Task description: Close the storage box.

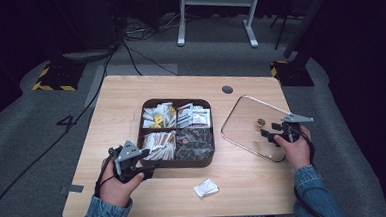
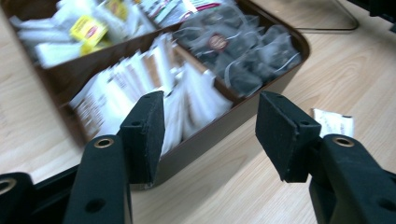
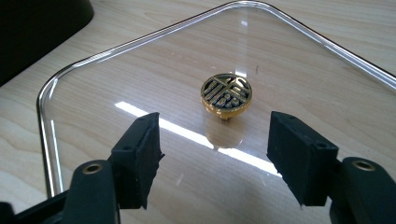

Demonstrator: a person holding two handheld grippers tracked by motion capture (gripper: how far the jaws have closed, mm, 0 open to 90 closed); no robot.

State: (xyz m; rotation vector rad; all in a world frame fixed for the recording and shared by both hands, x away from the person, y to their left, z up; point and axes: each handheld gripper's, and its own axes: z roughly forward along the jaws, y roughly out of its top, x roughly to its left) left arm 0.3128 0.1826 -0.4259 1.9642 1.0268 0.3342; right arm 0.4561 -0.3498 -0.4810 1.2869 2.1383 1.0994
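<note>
Pale wood-grain tabletop (image 1: 130, 99) with rounded corners, a small round dark grommet (image 1: 227, 89) near its far edge, standing on grey carpet in a dim room. Beyond the far edge, black cables across the floor, a white metal frame on two feet (image 1: 216, 17), and yellow-and-black hazard-striped blocks (image 1: 54, 78) at far left and far right.

At the tabletop's centre, a dark brown square tray with four compartments (image 1: 179, 163): white and yellow sachets far left, white packets far right, white sticks near left, dark clear-wrapped tea bags near right. Near the front edge, right of the tray, one loose white sachet (image 1: 205, 188), lying flat and apart from the tray.

Toward the right edge, a clear rounded-square glass lid (image 3: 93, 93) flat on the wood, with a round gold openwork knob (image 3: 226, 92) upright at its middle.

Left tongs (image 2: 210, 135) released, jaws apart, astride the tray's near left corner wall without pressing it. Right tongs (image 3: 215, 156) released, hovering low over the lid just short of the knob, nothing between the jaws.
</note>
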